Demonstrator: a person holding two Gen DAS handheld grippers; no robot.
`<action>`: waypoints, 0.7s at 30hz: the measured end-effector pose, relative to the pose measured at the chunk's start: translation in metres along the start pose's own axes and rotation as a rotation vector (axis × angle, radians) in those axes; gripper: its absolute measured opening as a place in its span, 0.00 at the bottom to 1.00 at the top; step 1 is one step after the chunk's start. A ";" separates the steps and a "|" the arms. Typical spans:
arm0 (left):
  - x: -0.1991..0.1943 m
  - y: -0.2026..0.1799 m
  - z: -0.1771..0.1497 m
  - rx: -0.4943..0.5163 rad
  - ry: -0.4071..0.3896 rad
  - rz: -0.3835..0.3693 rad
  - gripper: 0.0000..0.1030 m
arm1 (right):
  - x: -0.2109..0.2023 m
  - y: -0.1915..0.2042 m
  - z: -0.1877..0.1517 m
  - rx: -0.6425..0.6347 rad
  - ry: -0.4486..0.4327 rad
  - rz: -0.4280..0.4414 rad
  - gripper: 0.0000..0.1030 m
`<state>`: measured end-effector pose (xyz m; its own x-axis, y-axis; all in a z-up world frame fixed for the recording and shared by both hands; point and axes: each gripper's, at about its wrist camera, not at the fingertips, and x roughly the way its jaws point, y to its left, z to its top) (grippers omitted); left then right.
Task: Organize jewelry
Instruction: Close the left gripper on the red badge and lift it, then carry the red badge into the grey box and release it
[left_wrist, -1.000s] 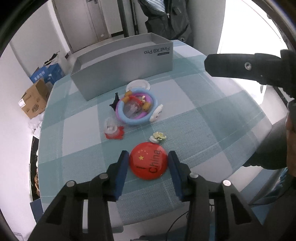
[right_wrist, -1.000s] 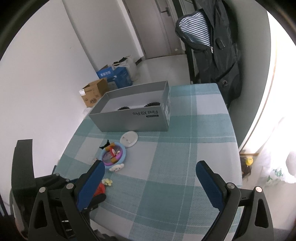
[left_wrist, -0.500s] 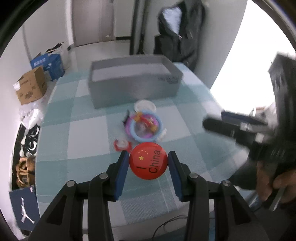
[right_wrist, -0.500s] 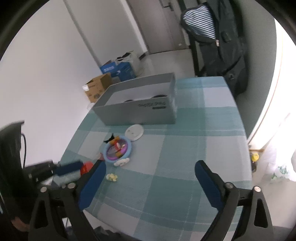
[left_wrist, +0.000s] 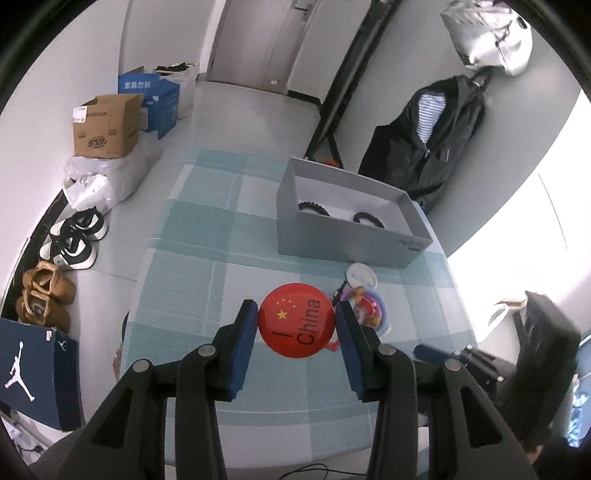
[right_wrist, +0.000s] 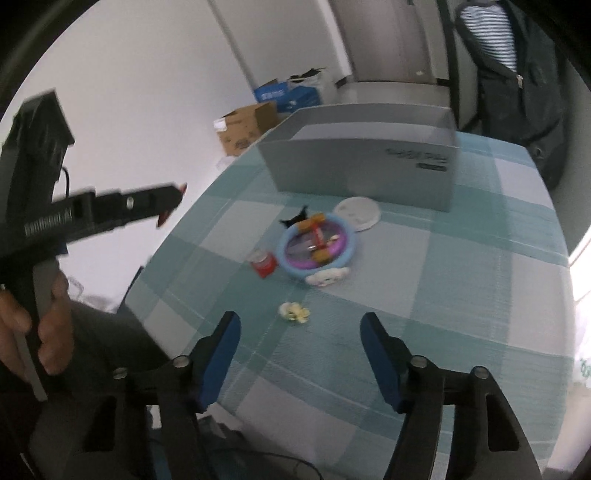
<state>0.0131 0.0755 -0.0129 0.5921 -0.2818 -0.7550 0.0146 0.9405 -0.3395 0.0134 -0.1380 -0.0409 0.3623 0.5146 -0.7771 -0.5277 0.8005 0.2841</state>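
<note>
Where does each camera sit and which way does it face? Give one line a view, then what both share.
Left wrist: on the left gripper, angled down over the checked table toward the grey box; its fingers clamp a red badge.
Right wrist: on the right gripper, jaws closing on nothing, facing the small flower; a hand holds the left gripper at left.
Shared: grey box, blue ring, white disc.

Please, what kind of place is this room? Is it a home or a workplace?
Most likely a lived-in room in a home, perhaps near the entrance. Shoes lie on the floor beside cardboard boxes, a dark jacket hangs on a rack, and the table wears a checked tablecloth.
</note>
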 end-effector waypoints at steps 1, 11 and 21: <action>0.000 0.001 0.000 0.000 0.000 0.000 0.37 | 0.003 0.004 0.000 -0.013 0.006 -0.005 0.58; -0.001 0.004 -0.001 0.025 0.010 -0.006 0.37 | 0.024 0.022 0.005 -0.090 0.037 -0.081 0.34; 0.000 0.002 -0.001 0.042 0.013 0.002 0.37 | 0.033 0.031 0.010 -0.141 0.040 -0.151 0.15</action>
<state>0.0121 0.0772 -0.0142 0.5817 -0.2816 -0.7631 0.0473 0.9483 -0.3138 0.0167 -0.0929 -0.0519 0.4160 0.3776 -0.8273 -0.5732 0.8151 0.0838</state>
